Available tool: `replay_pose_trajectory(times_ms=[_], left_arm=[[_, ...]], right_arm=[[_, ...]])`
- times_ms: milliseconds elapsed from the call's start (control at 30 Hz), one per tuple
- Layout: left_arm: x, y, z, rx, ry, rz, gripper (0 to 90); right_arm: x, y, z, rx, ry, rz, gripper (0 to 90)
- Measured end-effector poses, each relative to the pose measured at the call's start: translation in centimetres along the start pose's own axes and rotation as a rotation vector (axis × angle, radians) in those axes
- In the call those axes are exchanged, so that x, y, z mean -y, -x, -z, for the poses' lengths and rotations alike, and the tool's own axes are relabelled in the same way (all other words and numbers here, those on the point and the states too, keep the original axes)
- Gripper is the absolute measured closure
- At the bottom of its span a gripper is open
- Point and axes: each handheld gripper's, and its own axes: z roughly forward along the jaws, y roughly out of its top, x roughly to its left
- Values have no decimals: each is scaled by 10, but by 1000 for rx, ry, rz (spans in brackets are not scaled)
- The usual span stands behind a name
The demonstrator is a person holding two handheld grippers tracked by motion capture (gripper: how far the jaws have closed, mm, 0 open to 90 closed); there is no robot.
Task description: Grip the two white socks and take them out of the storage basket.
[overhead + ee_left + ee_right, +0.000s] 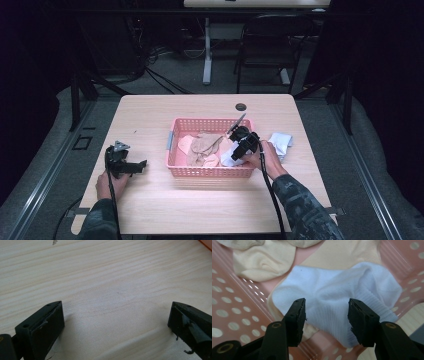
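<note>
Jaws of right gripper (325,315) part-open, straddling white sock (337,297), pads not yet pressing cloth. Sock lies dead ahead, below fingertips, at right end of pink basket (172,145), atop cream sock (262,262); long axis runs across jaw gap. Right hand nearer by far. Left gripper (115,322) wide open, nothing between, parked on table (112,277), well apart.

The high view looks forward and down over the whole table (150,200). The right gripper view peers closely into the pink basket (234,315) (shared with the high view); the left gripper view faces bare tabletop closely.
</note>
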Motion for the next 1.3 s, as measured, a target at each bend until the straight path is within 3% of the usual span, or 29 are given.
replay_pose_trajectory(times_ms=[233,300,433,533,733,1100,1300], left_arm=[[0,0,0,0,0,0,5],[0,0,0,0,0,0,5],[0,0,0,0,0,0,5],[0,0,0,0,-1,0,5],[0,0,0,0,0,0,5],[0,0,0,0,-1,0,5],[0,0,0,0,-1,0,5]], right_arm=[[0,0,-4,10,-33,-13,538],[-1,0,-5,12,-45,-6,606],[-2,-3,-5,8,-7,-16,812],[-1,-2,-3,-3,0,-14,876],[2,1,7,-11,51,-22,893],[-2,-2,44,-46,192,-16,898],[-7,-4,59,-64,232,-9,898]])
